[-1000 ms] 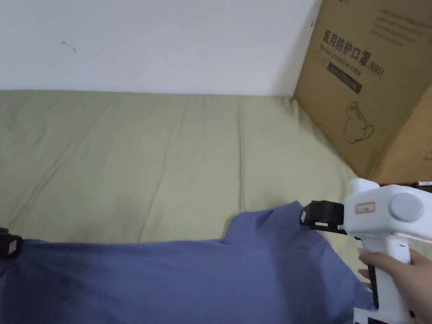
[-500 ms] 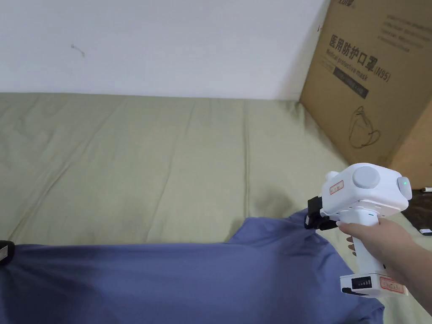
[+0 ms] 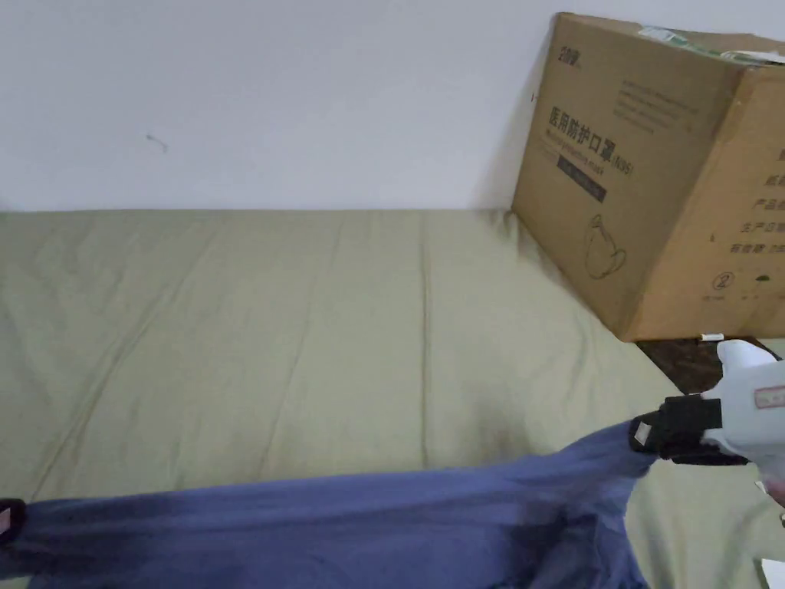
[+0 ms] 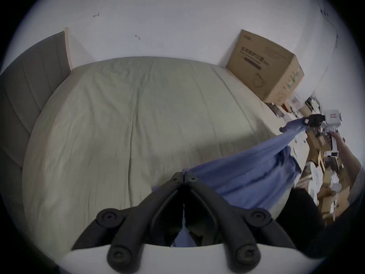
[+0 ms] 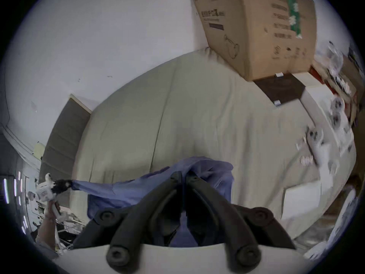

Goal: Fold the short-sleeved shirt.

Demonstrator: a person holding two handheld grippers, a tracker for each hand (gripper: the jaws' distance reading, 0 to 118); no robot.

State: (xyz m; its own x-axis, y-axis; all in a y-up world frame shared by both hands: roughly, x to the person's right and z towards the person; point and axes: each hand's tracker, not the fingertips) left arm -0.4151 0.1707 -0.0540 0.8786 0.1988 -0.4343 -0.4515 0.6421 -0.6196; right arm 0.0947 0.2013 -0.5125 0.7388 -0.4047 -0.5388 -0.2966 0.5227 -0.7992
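A blue short-sleeved shirt (image 3: 345, 521) hangs stretched between both grippers above the near edge of the bed. My right gripper (image 3: 640, 437) is shut on one end of it at the right of the head view. My left gripper (image 3: 6, 518) holds the other end at the far left edge. In the left gripper view the shirt (image 4: 246, 171) runs from the shut jaws of the left gripper (image 4: 184, 176) to the distant right gripper (image 4: 308, 121). In the right gripper view, blue cloth (image 5: 138, 189) bunches around the shut right gripper (image 5: 183, 174) and stretches to the left gripper (image 5: 68, 184).
A bed with a pale green sheet (image 3: 307, 345) lies below, against a white wall. A large cardboard box (image 3: 659, 176) stands at its far right corner. A grey headboard (image 4: 29, 92) rises at the left. Cluttered items (image 4: 325, 169) lie beyond the bed's right side.
My right gripper has moved to the right, pulling the shirt taut into a narrower band. The head camera has tilted up, showing more of the box.
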